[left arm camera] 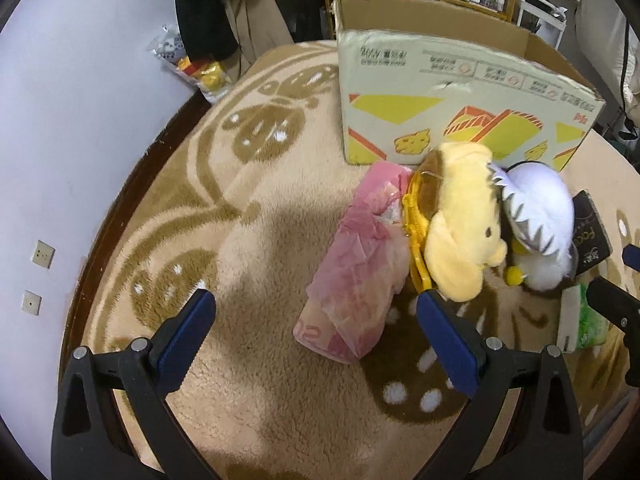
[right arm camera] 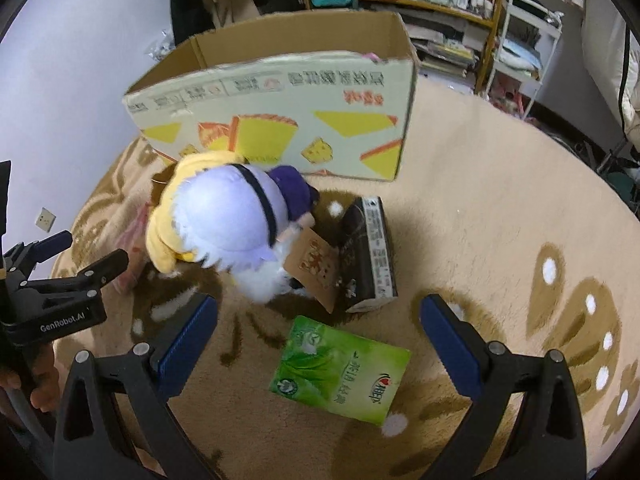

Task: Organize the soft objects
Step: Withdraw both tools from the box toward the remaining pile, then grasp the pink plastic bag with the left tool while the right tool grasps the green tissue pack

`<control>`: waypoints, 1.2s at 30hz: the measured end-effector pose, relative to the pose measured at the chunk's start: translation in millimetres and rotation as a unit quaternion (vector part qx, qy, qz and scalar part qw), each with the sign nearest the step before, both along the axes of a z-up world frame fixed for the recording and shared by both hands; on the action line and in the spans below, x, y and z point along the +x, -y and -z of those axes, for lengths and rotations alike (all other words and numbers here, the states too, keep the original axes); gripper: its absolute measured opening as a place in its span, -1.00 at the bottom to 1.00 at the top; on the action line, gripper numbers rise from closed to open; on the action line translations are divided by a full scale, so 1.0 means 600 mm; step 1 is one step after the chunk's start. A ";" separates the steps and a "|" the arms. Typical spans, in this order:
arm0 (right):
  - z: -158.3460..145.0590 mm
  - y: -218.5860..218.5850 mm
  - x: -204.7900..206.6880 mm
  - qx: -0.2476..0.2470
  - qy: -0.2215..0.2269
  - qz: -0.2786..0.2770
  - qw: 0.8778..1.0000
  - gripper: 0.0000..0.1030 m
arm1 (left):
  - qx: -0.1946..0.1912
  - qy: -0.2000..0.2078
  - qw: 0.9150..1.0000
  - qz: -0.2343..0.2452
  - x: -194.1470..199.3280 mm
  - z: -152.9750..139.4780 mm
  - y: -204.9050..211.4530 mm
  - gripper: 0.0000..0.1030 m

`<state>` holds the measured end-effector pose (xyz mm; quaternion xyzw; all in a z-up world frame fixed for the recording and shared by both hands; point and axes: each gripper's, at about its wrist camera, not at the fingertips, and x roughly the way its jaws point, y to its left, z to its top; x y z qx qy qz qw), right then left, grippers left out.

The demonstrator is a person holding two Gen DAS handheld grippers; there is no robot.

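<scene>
Yellow plush (left arm camera: 460, 216) beside pink pack (left arm camera: 356, 264) — both claws agape, empty

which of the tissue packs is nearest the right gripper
The green soft tissue pack, lying flat on the rug just ahead of the open right gripper. The dark brown tissue box and pink plastic-wrapped tissue pack lie farther off.

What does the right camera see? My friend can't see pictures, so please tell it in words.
The open right claw hovers over a green tissue pack on a beige patterned rug. Behind it, a white plush toy leans on a yellow plush toy, beside a dark box. A big open cardboard box stands farther back.
</scene>
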<state>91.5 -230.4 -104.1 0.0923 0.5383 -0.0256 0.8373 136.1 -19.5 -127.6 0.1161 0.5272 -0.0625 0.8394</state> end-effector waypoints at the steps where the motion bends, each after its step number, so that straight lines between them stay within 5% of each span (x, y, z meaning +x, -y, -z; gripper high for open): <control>1: 0.004 0.003 0.000 0.002 -0.004 0.003 1.000 1.00 | -0.001 -0.006 1.000 -0.002 0.004 0.006 -0.001 0.94; 16: 0.067 0.021 -0.002 0.026 -0.076 0.024 0.996 1.00 | 0.021 -0.045 0.999 -0.001 0.020 0.054 0.011 0.94; 36: 0.087 0.036 -0.003 0.041 -0.101 0.027 0.994 1.00 | 0.022 -0.056 0.998 -0.011 0.033 0.073 0.012 0.94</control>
